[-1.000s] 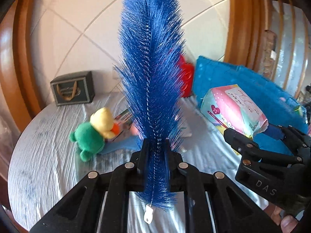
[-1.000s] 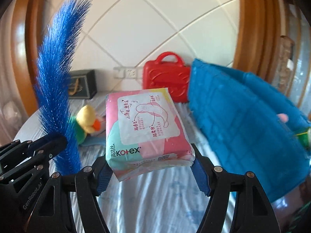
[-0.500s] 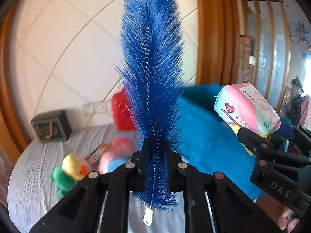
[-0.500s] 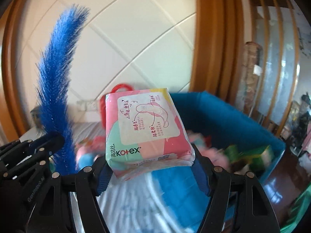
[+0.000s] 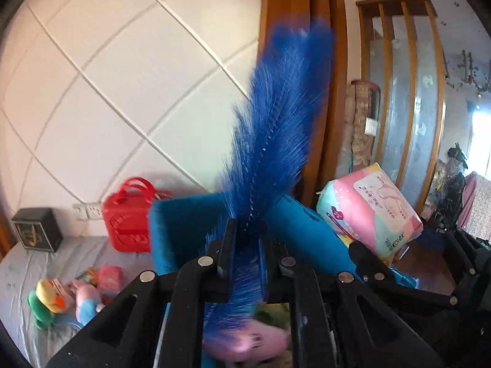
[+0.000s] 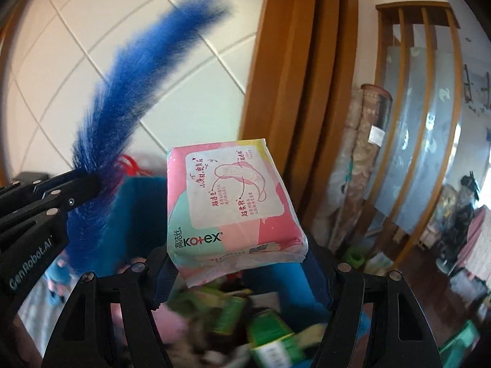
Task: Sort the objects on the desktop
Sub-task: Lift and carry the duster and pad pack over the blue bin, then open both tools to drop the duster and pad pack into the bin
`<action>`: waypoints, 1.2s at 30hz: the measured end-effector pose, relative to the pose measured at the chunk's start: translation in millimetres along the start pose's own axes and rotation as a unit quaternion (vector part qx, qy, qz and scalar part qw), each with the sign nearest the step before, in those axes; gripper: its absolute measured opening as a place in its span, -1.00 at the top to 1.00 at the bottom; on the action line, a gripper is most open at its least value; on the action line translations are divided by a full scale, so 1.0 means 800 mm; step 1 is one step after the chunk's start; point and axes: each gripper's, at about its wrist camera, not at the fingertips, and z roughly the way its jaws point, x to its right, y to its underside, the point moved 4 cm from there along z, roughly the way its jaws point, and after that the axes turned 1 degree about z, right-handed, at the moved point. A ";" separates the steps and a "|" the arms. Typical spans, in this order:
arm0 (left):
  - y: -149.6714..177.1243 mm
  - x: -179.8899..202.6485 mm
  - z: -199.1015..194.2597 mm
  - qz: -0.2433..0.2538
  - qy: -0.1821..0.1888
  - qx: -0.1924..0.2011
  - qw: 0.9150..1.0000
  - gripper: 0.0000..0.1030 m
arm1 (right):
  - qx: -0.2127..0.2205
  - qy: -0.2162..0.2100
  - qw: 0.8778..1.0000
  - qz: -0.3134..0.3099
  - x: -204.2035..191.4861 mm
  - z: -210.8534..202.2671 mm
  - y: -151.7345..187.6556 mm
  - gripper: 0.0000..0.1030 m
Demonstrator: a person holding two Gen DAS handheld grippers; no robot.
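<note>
My left gripper (image 5: 244,245) is shut on a long blue bristle brush (image 5: 276,141), whose bristles sway to the right above the jaws; the same brush (image 6: 129,92) shows at the left of the right wrist view. My right gripper (image 6: 237,265) is shut on a pink and mint Kotex pad pack (image 6: 233,202), gripped by its sides; that pack (image 5: 371,208) also appears at the right of the left wrist view. Both grippers hang over an open blue fabric bin (image 5: 184,233), with green boxes (image 6: 270,334) and a pink item (image 5: 254,342) blurred inside it.
On the grey bed cover (image 5: 18,263) lie a green and yellow plush duck (image 5: 46,302), a pink and blue plush (image 5: 89,300), a red toy case (image 5: 129,220) and a dark box (image 5: 36,233). A tiled wall, a wooden frame (image 5: 294,61) and a glass partition stand behind.
Both grippers have swung right and upward from over the bed to above the blue bin, carrying the brush and the pad pack. The brush now bends to the right.
</note>
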 end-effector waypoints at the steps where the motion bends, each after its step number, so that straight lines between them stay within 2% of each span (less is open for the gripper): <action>1: 0.004 0.011 0.012 0.002 -0.003 -0.008 1.000 0.77 | -0.009 -0.003 1.000 0.000 0.013 0.013 0.005 -0.39; 3: 0.016 0.029 0.032 -0.003 -0.009 -0.031 0.999 0.77 | -0.020 -0.006 1.000 -0.003 0.024 0.029 0.014 -0.39; 9: 0.058 0.042 0.069 -0.014 -0.044 -0.078 0.996 0.84 | -0.040 -0.022 0.999 -0.006 0.049 0.076 0.042 -0.39; 20: 0.081 0.061 0.076 -0.005 -0.074 -0.097 0.993 0.84 | -0.027 -0.037 0.999 -0.018 0.049 0.092 0.047 -0.39; 21: 0.081 0.062 0.075 -0.004 -0.077 -0.095 0.992 0.84 | -0.026 -0.040 0.999 -0.020 0.049 0.092 0.047 -0.42; 23: 0.084 0.061 0.075 -0.002 -0.089 -0.097 0.991 0.83 | -0.021 -0.039 0.999 -0.020 0.050 0.091 0.047 -0.64; 24: 0.086 0.060 0.076 -0.006 -0.090 -0.102 0.991 0.82 | -0.017 -0.030 0.999 -0.019 0.052 0.089 0.047 -0.89; 25: 0.089 0.058 0.076 -0.013 -0.089 -0.108 0.990 0.74 | -0.014 -0.026 0.999 -0.019 0.053 0.089 0.047 -1.00; 27: 0.093 0.055 0.077 -0.020 -0.093 -0.116 0.989 0.48 | -0.008 -0.018 1.000 -0.020 0.056 0.085 0.046 -1.00; 28: 0.096 0.053 0.077 -0.023 -0.095 -0.118 0.988 0.26 | -0.009 -0.017 1.000 -0.022 0.057 0.083 0.046 -1.00; 29: 0.097 0.053 0.076 -0.024 -0.096 -0.117 0.988 0.13 | -0.008 -0.014 1.000 -0.022 0.059 0.082 0.046 -1.00; 34: 0.104 0.054 0.064 -0.032 -0.093 -0.112 0.989 -0.12 | -0.003 -0.008 1.000 -0.016 0.068 0.070 0.052 -1.00; 36: 0.106 0.055 0.054 -0.034 -0.090 -0.107 0.990 -0.14 | -0.003 -0.008 1.000 -0.013 0.074 0.063 0.057 -1.00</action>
